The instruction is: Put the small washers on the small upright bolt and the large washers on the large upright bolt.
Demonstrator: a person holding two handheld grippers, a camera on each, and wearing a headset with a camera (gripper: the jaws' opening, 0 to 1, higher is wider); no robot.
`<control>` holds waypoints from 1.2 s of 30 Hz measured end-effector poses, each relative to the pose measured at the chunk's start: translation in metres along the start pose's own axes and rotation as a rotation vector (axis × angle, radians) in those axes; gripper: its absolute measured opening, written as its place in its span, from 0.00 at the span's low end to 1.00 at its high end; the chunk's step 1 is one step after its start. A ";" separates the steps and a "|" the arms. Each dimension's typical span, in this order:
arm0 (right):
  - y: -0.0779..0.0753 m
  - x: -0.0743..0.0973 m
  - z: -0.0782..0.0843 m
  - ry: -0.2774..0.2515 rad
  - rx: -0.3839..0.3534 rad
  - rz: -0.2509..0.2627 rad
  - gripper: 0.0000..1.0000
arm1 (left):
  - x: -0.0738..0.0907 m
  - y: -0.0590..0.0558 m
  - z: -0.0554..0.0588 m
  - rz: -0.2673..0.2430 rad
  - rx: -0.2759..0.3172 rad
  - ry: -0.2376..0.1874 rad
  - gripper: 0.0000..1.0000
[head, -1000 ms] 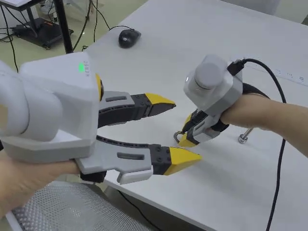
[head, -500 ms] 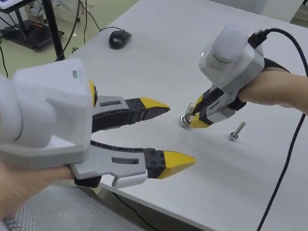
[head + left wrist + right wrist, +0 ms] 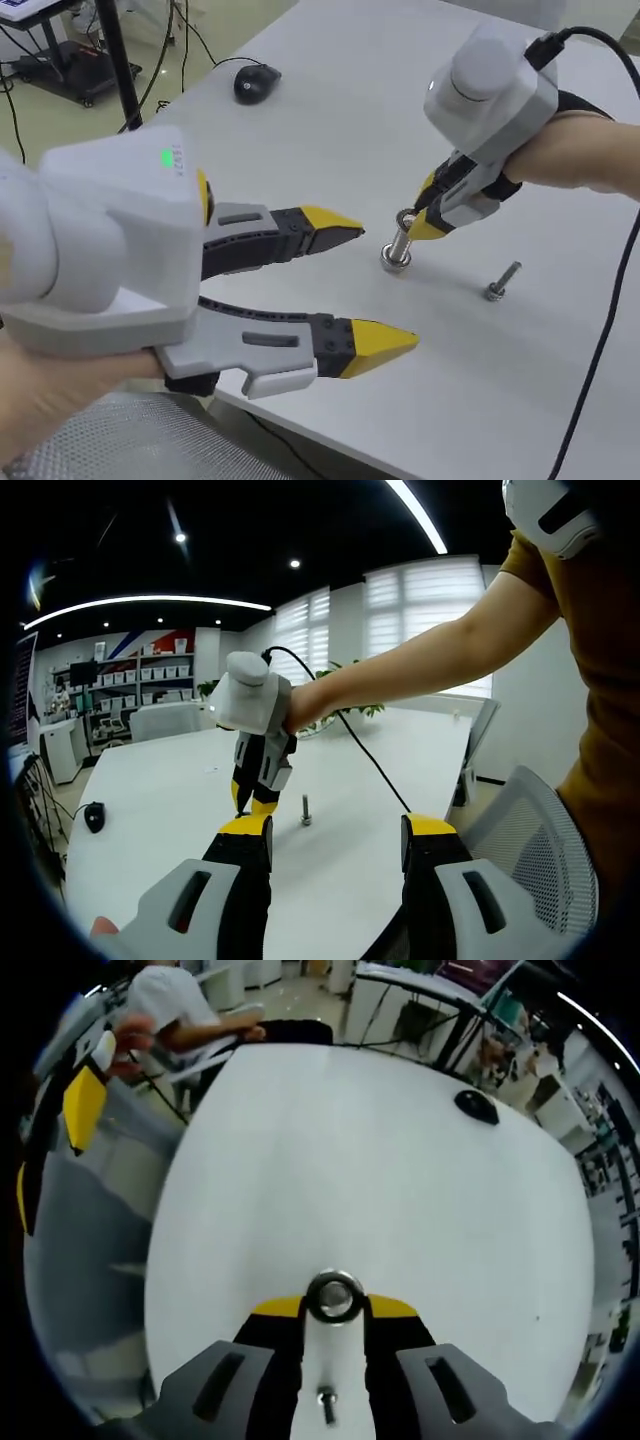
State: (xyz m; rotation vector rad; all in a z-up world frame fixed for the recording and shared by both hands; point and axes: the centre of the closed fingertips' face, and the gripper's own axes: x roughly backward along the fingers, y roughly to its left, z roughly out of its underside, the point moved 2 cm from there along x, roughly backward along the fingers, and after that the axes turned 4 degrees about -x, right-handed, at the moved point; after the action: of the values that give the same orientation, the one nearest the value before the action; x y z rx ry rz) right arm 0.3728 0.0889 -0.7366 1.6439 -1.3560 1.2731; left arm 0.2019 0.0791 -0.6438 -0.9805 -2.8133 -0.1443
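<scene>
The large bolt (image 3: pixel 396 250) stands upright on the white table (image 3: pixel 330 120). My right gripper (image 3: pixel 424 222) comes down from the upper right, shut on a large washer (image 3: pixel 405 218) held at the bolt's top. That washer (image 3: pixel 333 1296) appears as a metal ring between the yellow tips of the right gripper (image 3: pixel 333 1308). To the right of the large bolt is the small bolt (image 3: pixel 500 282), leaning a little. My left gripper (image 3: pixel 372 284) hovers open and holds nothing, near the table's front edge. From the left gripper (image 3: pixel 338 832) I look at the right gripper (image 3: pixel 252 798) and the small bolt (image 3: pixel 306 810).
A black mouse (image 3: pixel 257 83) lies at the far left of the table. A black cable (image 3: pixel 600 330) runs from the right gripper along the right side. A mesh chair (image 3: pixel 90 445) sits below the front edge. The person's arm (image 3: pixel 580 150) reaches in from the right.
My right gripper has risen from the tabletop with the washer and now holds it at the top of the large bolt. The left gripper has stayed open in about the same place.
</scene>
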 end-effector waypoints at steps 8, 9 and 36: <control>-0.002 -0.012 0.001 0.032 0.013 -0.015 0.22 | 0.002 0.006 0.007 -0.007 0.010 0.006 0.51; -0.002 -0.013 0.002 0.036 0.013 -0.020 0.22 | 0.002 0.006 0.007 -0.006 0.010 0.008 0.50; 0.004 -0.045 0.018 -0.020 -0.047 -0.053 0.24 | -0.004 0.007 0.010 -0.010 0.021 0.009 0.51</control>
State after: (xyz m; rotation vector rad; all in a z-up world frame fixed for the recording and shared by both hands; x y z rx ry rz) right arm 0.3736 0.0867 -0.7851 1.6537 -1.3351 1.1885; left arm 0.2078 0.0837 -0.6536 -0.9592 -2.8058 -0.1206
